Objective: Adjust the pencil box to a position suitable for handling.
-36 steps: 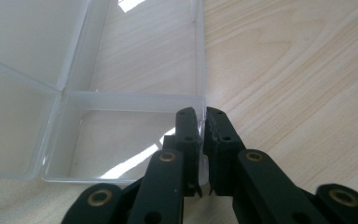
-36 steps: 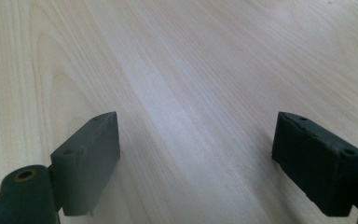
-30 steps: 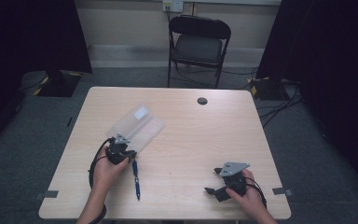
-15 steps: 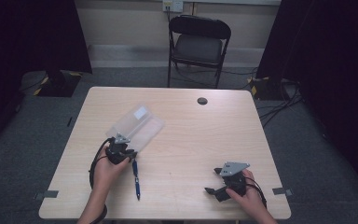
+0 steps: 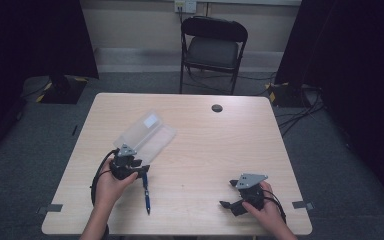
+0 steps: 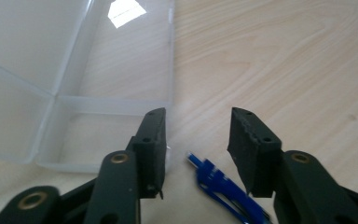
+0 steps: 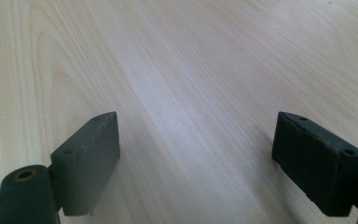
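Observation:
A blue pen (image 5: 146, 195) lies on the wooden table (image 5: 220, 150), left of the middle and near the front. My left gripper (image 5: 144, 171) hovers at the pen's far end. In the left gripper view the jaws (image 6: 198, 126) have just been opening. The pen (image 6: 219, 184) lies low between them, and neither pad touches it. A clear plastic box (image 5: 145, 135) with its lid swung open lies just beyond, and its tray (image 6: 74, 84) fills the upper left. My right gripper (image 5: 228, 194) rests at the front right, open (image 7: 196, 135) over bare wood.
A small round black cap (image 5: 217, 108) sits near the table's far edge. A black folding chair (image 5: 214, 47) stands behind the table. Cables run over the floor at the right (image 5: 300, 107). Dark curtains hang on both sides.
The left gripper's jaws look a little wider apart over the pen's end than before. Pen, box and right hand lie where they were.

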Motion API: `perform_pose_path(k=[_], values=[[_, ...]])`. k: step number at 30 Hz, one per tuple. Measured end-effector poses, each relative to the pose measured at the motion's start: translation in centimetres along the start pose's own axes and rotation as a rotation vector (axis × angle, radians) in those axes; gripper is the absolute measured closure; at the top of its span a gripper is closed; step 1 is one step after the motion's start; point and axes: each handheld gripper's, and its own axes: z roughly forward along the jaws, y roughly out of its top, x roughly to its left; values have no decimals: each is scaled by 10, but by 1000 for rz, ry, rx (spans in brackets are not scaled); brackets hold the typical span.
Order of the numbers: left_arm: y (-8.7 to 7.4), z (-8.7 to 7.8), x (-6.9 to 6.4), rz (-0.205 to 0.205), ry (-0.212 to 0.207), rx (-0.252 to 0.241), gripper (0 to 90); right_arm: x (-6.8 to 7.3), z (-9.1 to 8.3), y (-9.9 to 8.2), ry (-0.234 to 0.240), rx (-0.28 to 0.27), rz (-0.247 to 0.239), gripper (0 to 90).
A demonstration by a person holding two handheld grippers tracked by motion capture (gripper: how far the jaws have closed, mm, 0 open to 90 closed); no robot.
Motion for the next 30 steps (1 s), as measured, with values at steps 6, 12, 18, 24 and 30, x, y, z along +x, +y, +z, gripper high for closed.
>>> perform_pose_path(k=[6, 12, 18, 24, 30], values=[[-7, -14, -13, 20, 10, 1, 502, 0, 0, 0, 0, 0, 0, 142], [-20, -23, -21, 22, 22, 8, 492, 0, 0, 0, 0, 0, 0, 142], [-33, -25, -24, 11, 21, 18, 505, 0, 0, 0, 0, 0, 0, 142], [-39, -20, -27, -3, 25, 43, 507, 0, 0, 0, 0, 0, 0, 142], [-42, -17, -30, -6, 38, 55, 513, 0, 0, 0, 0, 0, 0, 142]])
